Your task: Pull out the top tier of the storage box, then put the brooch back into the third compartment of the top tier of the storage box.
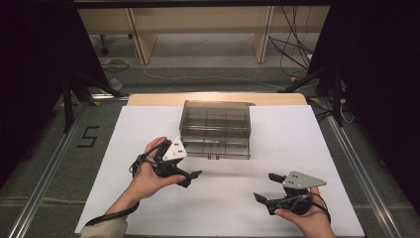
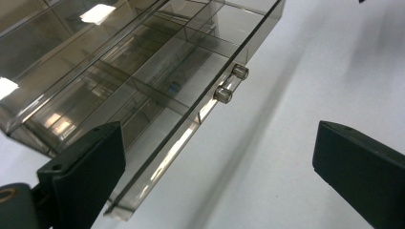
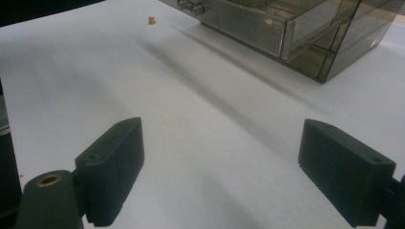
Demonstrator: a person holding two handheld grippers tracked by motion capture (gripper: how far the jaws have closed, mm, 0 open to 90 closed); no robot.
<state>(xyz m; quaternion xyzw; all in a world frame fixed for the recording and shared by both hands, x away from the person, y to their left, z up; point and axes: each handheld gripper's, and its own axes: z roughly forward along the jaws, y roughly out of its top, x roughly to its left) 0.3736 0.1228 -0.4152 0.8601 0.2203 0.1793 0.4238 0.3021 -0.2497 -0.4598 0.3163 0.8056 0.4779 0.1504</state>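
Observation:
A smoky clear plastic box (image 1: 215, 129) with several compartments stands in the middle of the white sheet. Two small knobs (image 1: 213, 157) sit on its front face. My left gripper (image 1: 193, 178) hovers just in front of the box's front left corner, open, with nothing between its fingers. In the left gripper view the box (image 2: 119, 71) and its knobs (image 2: 229, 83) lie close ahead of my left gripper (image 2: 217, 157). My right gripper (image 1: 264, 186) rests open near the front right. In the right gripper view my right gripper (image 3: 222, 143) faces bare sheet, with the box (image 3: 296, 28) farther off.
A tiny tan object (image 3: 152, 20) lies on the white sheet (image 1: 297, 148) near the box's front. Beyond the table's wooden back edge (image 1: 148, 99) are stand legs and floor cables. A "5" mark (image 1: 87, 136) is on the floor at left.

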